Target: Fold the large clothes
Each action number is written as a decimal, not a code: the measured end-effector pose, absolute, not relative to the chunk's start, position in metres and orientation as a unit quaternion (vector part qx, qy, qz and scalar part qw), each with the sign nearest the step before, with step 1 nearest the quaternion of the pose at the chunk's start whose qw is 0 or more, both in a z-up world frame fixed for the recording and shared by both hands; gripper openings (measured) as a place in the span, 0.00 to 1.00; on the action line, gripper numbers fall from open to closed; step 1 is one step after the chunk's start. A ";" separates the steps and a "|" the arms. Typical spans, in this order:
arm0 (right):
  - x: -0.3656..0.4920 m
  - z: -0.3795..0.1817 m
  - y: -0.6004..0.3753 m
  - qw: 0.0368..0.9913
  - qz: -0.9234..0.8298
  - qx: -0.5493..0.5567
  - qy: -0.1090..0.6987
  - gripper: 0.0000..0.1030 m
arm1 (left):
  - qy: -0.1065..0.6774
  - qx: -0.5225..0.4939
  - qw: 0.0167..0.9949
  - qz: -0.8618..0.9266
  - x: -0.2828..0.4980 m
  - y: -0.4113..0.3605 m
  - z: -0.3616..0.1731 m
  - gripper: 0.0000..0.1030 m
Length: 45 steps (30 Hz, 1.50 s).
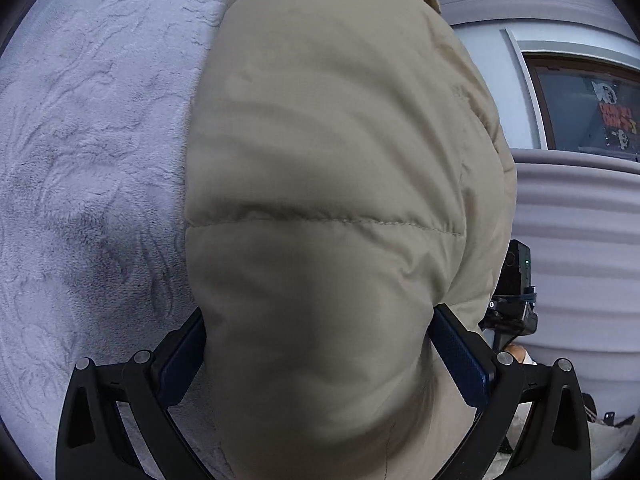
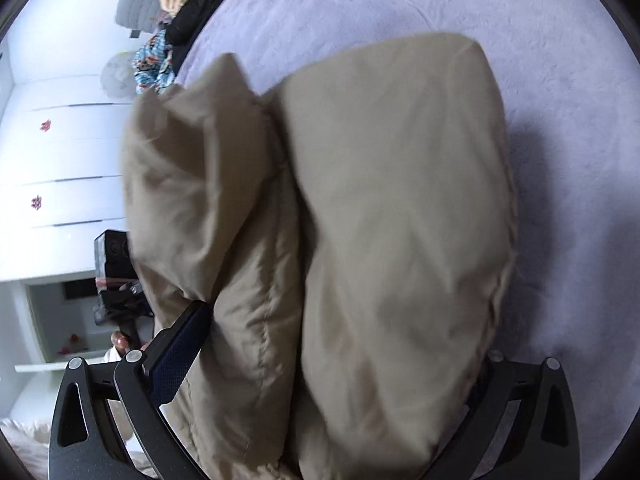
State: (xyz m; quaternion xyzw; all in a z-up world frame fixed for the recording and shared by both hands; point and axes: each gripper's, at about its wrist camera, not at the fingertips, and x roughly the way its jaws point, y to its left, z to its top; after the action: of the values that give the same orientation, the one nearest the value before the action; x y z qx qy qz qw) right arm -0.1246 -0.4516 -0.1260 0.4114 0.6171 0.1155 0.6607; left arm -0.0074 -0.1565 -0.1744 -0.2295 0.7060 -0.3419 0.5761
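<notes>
Two grippers, our left gripper [image 1: 320,360] and right gripper [image 2: 332,360], squeezed the puffy tan coat [image 1: 328,160] above the soft purple blanket [image 1: 92,160], already doubled up but not yet laid flat.

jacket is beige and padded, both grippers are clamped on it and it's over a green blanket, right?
One thing is wrong: the blanket is pale lilac-grey, not green, as both wrist views show. The rest holds: the jacket is beige and padded, and the left gripper and right gripper each have it bunched between their fingers.
</notes>
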 end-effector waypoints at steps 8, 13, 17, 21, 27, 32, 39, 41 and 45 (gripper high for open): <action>-0.120 -0.143 -0.457 0.633 0.106 0.464 0.611 0.98 | 0.685 -0.183 0.627 -0.322 -0.019 -0.182 -0.149 0.91; -0.121 -0.128 -0.455 0.644 0.115 0.476 0.588 0.54 | 0.659 -0.169 0.657 -0.324 -0.024 -0.188 -0.117 0.72; -0.119 -0.108 -0.445 0.663 0.128 0.462 0.575 0.44 | 0.643 -0.165 0.671 -0.332 -0.030 -0.179 -0.098 0.70; -0.126 -0.096 -0.441 0.672 0.141 0.462 0.561 0.43 | 0.618 -0.168 0.688 -0.342 -0.031 -0.158 -0.075 0.70; -0.103 -0.064 -0.404 0.694 0.161 0.438 0.548 0.43 | 0.592 -0.178 0.709 -0.338 -0.010 -0.101 -0.048 0.70; -0.070 -0.057 -0.340 0.707 0.176 0.426 0.536 0.43 | 0.581 -0.170 0.724 -0.330 0.026 -0.033 -0.036 0.70; -0.022 -0.071 -0.232 0.711 0.196 0.419 0.529 0.43 | 0.576 -0.163 0.744 -0.296 0.083 0.071 -0.044 0.70; -0.006 -0.081 -0.205 0.710 0.199 0.415 0.534 0.43 | 0.580 -0.164 0.746 -0.283 0.096 0.095 -0.059 0.70; 0.018 -0.108 -0.165 0.705 0.186 0.400 0.555 0.43 | 0.609 -0.177 0.733 -0.246 0.112 0.131 -0.108 0.71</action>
State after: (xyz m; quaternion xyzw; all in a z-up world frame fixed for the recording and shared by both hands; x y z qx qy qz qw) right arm 0.0179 -0.1654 -0.1083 0.4005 0.5553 0.1862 0.7047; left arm 0.1122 0.1307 -0.1085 -0.1767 0.6091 -0.2457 0.7331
